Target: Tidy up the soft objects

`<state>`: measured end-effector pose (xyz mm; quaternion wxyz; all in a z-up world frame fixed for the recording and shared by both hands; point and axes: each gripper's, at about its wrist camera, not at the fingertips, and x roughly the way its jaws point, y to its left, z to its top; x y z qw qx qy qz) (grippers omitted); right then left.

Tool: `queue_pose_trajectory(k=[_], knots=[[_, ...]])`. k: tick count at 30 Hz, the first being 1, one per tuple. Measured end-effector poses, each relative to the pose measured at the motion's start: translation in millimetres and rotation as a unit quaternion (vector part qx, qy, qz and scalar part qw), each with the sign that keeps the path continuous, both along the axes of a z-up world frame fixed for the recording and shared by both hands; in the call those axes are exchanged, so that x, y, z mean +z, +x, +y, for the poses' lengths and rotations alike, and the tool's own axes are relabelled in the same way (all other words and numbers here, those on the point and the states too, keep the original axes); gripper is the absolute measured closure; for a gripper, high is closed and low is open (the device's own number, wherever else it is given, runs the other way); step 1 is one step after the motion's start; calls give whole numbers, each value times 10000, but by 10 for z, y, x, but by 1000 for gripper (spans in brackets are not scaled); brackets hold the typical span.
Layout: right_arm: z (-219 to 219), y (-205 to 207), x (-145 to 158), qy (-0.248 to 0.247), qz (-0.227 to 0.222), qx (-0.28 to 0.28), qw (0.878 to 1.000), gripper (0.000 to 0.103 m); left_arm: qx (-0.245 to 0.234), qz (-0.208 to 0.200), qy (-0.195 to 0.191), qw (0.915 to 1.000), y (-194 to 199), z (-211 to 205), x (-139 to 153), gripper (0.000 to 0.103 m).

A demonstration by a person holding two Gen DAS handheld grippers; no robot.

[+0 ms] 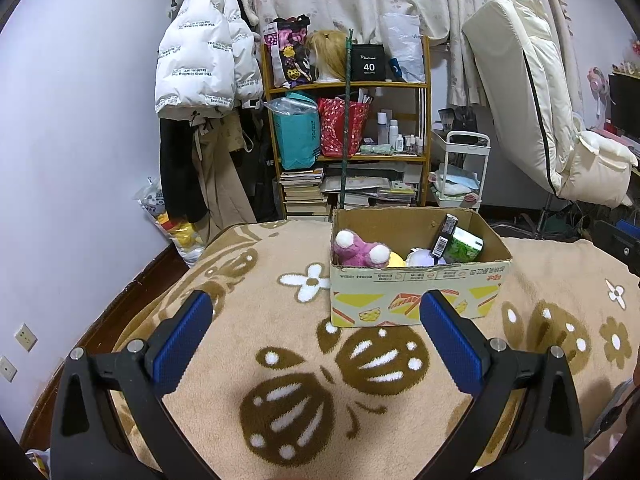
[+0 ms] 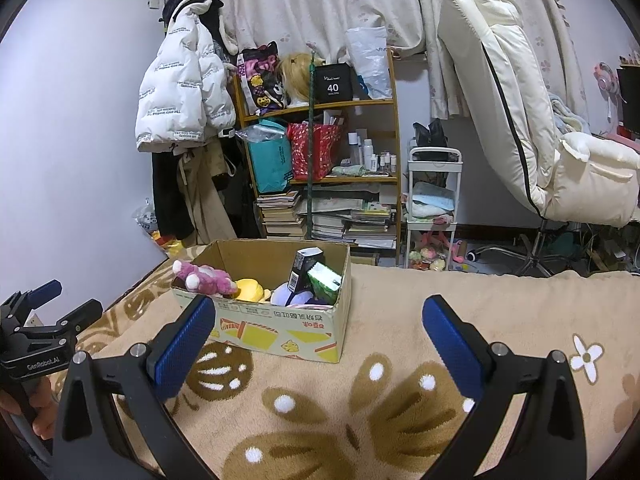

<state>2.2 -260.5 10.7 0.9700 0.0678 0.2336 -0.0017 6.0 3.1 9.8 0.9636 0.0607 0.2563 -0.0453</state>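
An open cardboard box [image 1: 416, 292] [image 2: 280, 332] stands on the beige flowered blanket. In it lie a pink plush toy [image 1: 356, 249] [image 2: 208, 278], a yellow soft toy [image 2: 250, 289], a pale purple soft thing [image 2: 290, 295], a black carton [image 1: 443, 236] [image 2: 303, 269] and a green pack [image 1: 464, 245] [image 2: 325, 282]. My left gripper [image 1: 316, 304] is open and empty, just short of the box. My right gripper [image 2: 318, 312] is open and empty, near the box's front right corner. The left gripper also shows at the left edge of the right wrist view [image 2: 60, 300].
The blanket [image 1: 280, 380] [image 2: 480, 320] covers the bed. Beyond its far edge stand a cluttered bamboo shelf [image 1: 348, 128] [image 2: 320, 152], hanging coats [image 1: 200, 60], a white cart [image 1: 460, 172] [image 2: 434, 200] and a cream chair [image 1: 540, 112] [image 2: 520, 120].
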Motion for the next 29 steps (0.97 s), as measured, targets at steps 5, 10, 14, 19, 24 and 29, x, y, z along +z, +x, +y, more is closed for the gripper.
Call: queue_pose_trajectory(k=[5,10,14,19,24,29], knots=[[5,4,-16,-8,2,-10,10000,0,13,-1,5,10000,-6,-10,-35,1],[-4,11,-27,-7,9,-11,10000,0,-5,29,24,10000,-14,-10,-56,1],[-11,14,-27,-6,10,-5,10000,0,-16,30,23,10000,-9,-9,-55,1],[-12,15,-27,-7,14,-7,10000,0,-21,32,22,10000,-8,-4,-53,1],[-21,18,-24,-5,10,-5,10000,0,-23,46,12,10000,-9,-8,-59,1],[-29,19,-21,-3,21,8,10000,0,-34,32,12,10000,-8,0,-51,1]])
